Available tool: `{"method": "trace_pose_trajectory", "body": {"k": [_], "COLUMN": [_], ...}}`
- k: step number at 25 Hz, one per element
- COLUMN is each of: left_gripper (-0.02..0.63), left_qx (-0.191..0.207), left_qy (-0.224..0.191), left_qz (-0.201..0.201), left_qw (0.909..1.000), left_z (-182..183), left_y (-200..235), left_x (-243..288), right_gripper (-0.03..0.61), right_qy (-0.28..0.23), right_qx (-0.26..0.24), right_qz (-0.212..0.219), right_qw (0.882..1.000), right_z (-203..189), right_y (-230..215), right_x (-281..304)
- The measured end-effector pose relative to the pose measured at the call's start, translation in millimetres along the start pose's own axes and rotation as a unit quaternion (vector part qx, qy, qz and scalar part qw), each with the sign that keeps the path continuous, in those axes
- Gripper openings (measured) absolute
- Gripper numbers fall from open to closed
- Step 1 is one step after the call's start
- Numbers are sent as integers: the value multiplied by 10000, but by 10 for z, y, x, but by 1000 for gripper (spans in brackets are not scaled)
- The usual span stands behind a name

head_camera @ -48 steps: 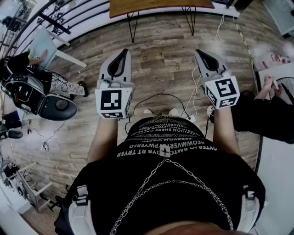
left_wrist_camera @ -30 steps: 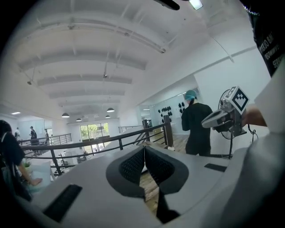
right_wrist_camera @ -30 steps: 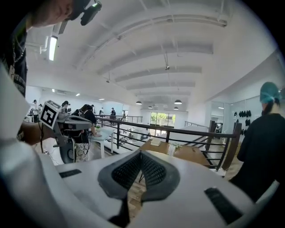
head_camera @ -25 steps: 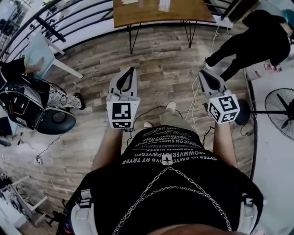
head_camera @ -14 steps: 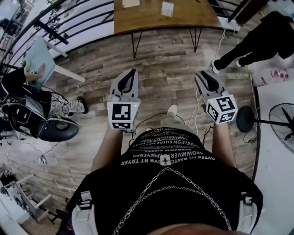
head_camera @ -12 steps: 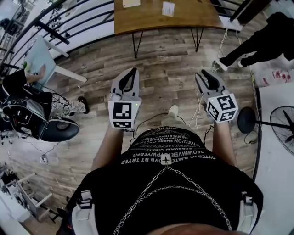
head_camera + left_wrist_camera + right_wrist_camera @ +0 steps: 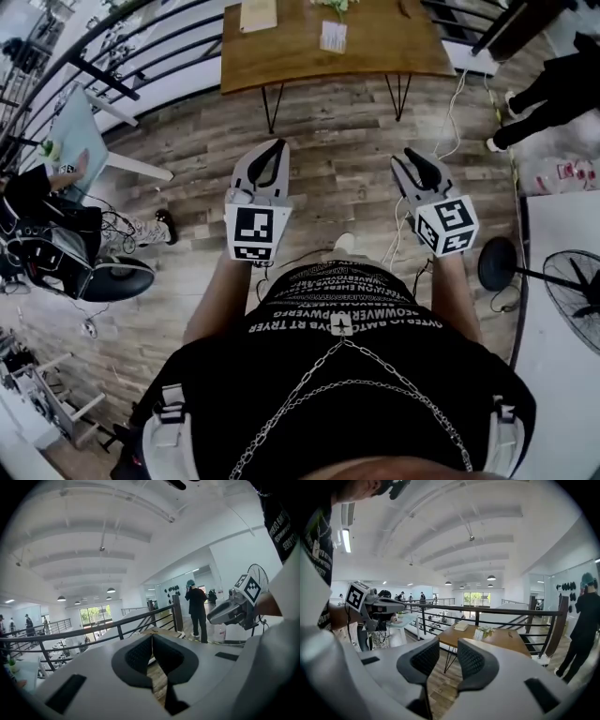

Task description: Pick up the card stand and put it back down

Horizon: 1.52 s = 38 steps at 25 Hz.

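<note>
Card stand (image 7: 333, 36) is seen upright on the wooden table (image 7: 394, 49), well apart from both grippers; its print cannot be read. The left gripper (image 7: 152, 636) is held closed and empty, the right gripper (image 7: 448, 645) slightly parted, with nothing between.

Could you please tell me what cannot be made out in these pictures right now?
Card stand: its print is too small in the head view and the right gripper view.
Plant: cut off by the head view's top edge.
Table: in the left gripper view, mostly hidden behind the left gripper.
</note>
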<state>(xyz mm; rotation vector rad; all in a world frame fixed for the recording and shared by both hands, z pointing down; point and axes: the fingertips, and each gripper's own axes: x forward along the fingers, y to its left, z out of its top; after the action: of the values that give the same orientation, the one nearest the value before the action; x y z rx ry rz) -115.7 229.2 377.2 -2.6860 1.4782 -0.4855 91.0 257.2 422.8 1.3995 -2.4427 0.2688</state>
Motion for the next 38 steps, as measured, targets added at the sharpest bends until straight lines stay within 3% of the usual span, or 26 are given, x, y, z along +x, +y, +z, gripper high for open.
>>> {"method": "trace_pose_trajectory", "body": {"k": [7, 18, 24, 32, 38], "left_gripper": [29, 29, 29, 29, 29], "left_qx": [42, -170, -151, -3, -18], "left_qy": [-177, -54, 87, 89, -5], "left_qz": [42, 389, 305, -109, -189], "left_qw": [9998, 9991, 9994, 9999, 9998], "left_z": [311, 204, 71, 156, 186], "left_y": [-195, -120, -49, 110, 387], "left_x": [463, 480, 502, 888, 1107], "right_gripper": [130, 130, 133, 133, 135], "right_qy": [23, 114, 119, 149, 147], "right_qx": [-33, 48, 110, 276, 260], "right_qz": [219, 382, 388, 227, 173], "right_qw": [9998, 9992, 9991, 9993, 9994], "right_z": [-16, -109, -113, -1, 144], "right_y": [-466, -600, -543, -628, -617], "right_x": [106, 233, 358, 667, 977]}}
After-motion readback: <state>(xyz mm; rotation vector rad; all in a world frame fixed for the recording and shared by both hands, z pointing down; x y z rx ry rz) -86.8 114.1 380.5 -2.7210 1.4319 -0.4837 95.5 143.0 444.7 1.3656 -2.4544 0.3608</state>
